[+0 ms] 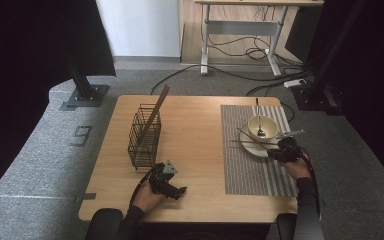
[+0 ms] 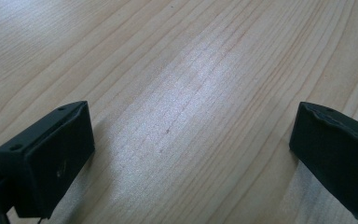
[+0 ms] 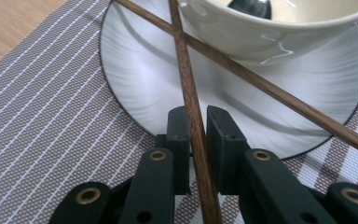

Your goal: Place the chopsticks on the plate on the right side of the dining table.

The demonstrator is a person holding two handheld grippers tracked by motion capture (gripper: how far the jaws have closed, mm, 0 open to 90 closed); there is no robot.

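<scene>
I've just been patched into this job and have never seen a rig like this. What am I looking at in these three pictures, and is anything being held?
A person sits at a wooden table with a hand-held two-jaw gripper in each hand.

The high view looks down from above. It shows a wire basket with one chopstick in it, and a striped placemat bearing a plate and a bowl with a spoon inside.

The other two pictures come from cameras riding on the grippers. The left gripper is open over bare wood, holding nothing. The right gripper has its jaws around a chopstick that crosses another on the plate.
</scene>
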